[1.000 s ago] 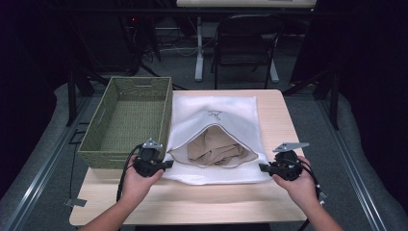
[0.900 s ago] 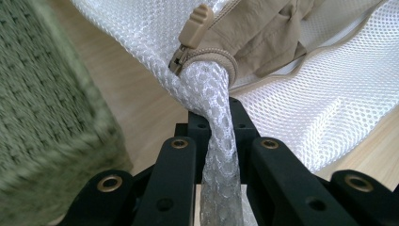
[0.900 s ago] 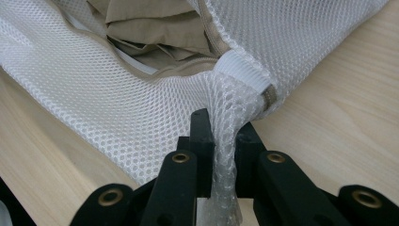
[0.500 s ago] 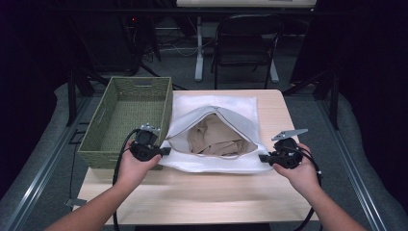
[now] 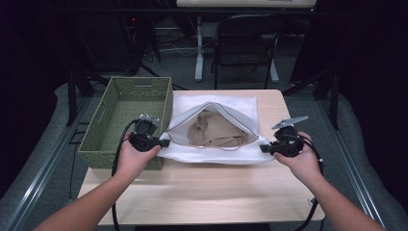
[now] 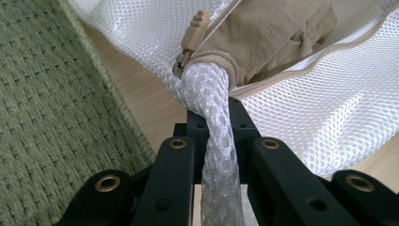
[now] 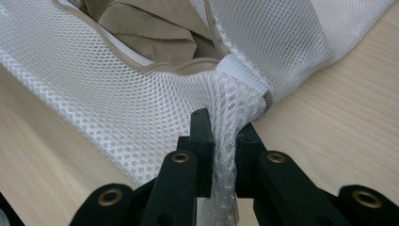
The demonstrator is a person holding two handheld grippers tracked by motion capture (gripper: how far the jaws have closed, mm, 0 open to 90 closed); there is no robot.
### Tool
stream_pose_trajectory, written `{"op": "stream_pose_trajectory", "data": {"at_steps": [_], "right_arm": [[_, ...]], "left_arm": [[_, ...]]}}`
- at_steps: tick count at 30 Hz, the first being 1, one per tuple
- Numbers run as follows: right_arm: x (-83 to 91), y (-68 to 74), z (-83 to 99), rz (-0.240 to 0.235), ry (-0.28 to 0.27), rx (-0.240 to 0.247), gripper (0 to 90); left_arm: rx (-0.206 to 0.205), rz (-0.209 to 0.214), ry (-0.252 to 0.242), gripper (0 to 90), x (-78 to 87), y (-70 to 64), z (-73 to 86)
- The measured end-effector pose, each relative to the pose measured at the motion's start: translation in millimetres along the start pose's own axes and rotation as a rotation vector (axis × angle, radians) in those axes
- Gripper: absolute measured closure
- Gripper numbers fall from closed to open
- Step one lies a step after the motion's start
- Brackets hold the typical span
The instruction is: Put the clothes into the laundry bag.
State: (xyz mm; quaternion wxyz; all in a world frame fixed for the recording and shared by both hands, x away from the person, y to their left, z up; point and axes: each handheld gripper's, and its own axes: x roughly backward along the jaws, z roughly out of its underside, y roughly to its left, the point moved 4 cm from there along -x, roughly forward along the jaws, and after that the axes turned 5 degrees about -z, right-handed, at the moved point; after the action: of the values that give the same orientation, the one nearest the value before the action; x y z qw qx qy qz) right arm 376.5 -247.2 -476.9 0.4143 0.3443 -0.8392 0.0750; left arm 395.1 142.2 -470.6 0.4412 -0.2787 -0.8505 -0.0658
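A white mesh laundry bag [image 5: 211,153] lies on the wooden table, its zippered mouth held wide with a tan garment [image 5: 214,130] inside. My left gripper [image 5: 163,143] is shut on the bag's left corner, just below the tan zipper pull [image 6: 194,32]. In the left gripper view the mesh [image 6: 217,141] is bunched between the jaws. My right gripper [image 5: 263,148] is shut on the bag's right corner, where the mesh [image 7: 226,136] is pinched beside the zipper's end. Both corners are lifted slightly, and the bag [image 7: 94,108] stretches between them.
A green woven basket [image 5: 108,137] stands on the table's left side, right beside my left gripper, and its wall [image 6: 51,122] is close in the left gripper view. Bare tabletop [image 5: 211,192] lies in front of the bag. A black chair [image 5: 245,43] stands beyond the table.
Both grippers have lifted and pulled the bag's corners, and the bag's mouth has opened wider and rounder, showing more of the tan garment.
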Motion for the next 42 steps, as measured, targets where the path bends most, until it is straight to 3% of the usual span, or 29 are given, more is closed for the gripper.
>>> {"op": "stream_pose_trajectory", "data": {"at_steps": [10, 19, 30, 37, 42], "right_arm": [[2.7, 3.5, -14.7, 0.038, 0.02, 0.046, 81.8], [6.1, 1.8, -24.5, 0.064, 0.03, 0.036, 81.8], [10.3, -6.0, -42.1, 0.043, 0.015, 0.016, 81.8], [9.1, -10.2, -54.6, 0.06, 0.012, 0.017, 81.8], [9.0, -16.0, -62.1, 0.058, 0.008, 0.0, 81.8]], "left_arm": [[-0.006, -0.034, 0.02, 82.9, 2.8, 3.4, -10.9], [0.005, -0.04, 0.023, 82.7, 6.4, 6.7, -22.5], [0.02, -0.029, 0.023, 82.6, 8.0, 14.8, -35.9], [0.037, -0.029, 0.017, 82.6, 8.3, 20.1, -45.2], [0.025, -0.034, 0.006, 82.6, 10.6, 22.9, -54.3]]}}
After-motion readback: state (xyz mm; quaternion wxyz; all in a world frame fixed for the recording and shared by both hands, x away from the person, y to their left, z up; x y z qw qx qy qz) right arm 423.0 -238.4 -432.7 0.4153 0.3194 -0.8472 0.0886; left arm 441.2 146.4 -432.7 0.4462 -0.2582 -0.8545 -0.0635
